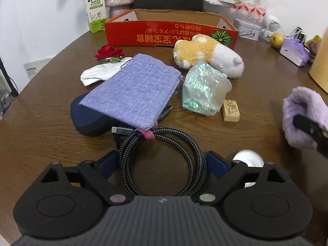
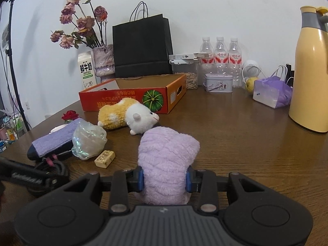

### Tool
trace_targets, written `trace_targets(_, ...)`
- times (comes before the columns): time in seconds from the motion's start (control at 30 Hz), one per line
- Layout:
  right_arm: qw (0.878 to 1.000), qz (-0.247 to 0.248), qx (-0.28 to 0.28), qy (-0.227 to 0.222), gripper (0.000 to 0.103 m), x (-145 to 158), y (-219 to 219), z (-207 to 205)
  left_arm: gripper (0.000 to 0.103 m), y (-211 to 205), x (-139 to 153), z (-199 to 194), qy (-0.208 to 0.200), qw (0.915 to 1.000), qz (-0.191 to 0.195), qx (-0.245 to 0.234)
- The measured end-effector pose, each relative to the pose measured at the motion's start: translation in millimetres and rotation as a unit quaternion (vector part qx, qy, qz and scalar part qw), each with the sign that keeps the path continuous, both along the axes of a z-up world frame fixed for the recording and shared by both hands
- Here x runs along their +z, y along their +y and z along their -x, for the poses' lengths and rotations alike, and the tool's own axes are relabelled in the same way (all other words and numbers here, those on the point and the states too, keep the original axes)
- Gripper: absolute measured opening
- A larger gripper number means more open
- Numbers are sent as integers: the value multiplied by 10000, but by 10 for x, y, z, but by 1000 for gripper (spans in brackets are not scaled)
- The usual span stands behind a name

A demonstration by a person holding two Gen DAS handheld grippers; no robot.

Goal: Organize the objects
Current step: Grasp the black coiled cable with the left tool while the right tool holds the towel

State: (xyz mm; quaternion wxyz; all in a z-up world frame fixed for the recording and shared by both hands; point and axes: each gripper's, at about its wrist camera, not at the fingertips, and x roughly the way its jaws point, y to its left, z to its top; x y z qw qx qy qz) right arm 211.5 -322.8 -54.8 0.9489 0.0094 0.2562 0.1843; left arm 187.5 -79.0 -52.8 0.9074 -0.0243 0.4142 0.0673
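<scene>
Purple plush (image 2: 167,160): soft, ribbed, lower centre of the right-wrist view, pinched at its base between the closed jaws of the right gripper (image 2: 164,179), the pile bulging past the blue pads; the same item shows at the right edge of the left-wrist view, and whether it is lifted off the table (image 2: 246,143) cannot be told. Held low on the body, probably so the bulk stays clear for dropping into a container. Cable (image 1: 162,160): black braided coil bound with a pink tie, lower centre of the left view, lying flat between the wide-open jaws of the left gripper (image 1: 162,163), one blue pad at each side of the loop, apparently poised to close on it. Pouch (image 1: 133,90): lavender knit, centre of the left view, draped over a dark blue case (image 1: 86,114); its lower corner meets the cable's tie. Wrapper (image 1: 203,88): iridescent crumpled film, right of the pouch, leaning against the toy (image 1: 207,54), a yellow-and-white plush animal on its side. Block (image 1: 231,110): small tan piece just beside the wrapper. Sock (image 1: 100,72) and rose (image 1: 109,52): upper left of the pouch, touching each other. Box (image 1: 170,32): red, open-topped, upper centre behind the toy, seemingly empty and the likely destination. Carton (image 1: 94,6): upright, upper left, beside the box.
</scene>
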Motion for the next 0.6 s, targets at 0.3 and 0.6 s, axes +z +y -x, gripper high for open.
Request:
trace_targets(0.3,9998,121,-85,100,35,-21,33,-31,90,126,-36,396,-427,9985,-189,-283)
trace_targets(0.6,9996,293,-42,34,35,-15,197,145,89,372,9,700,-883,9955,-163,-314)
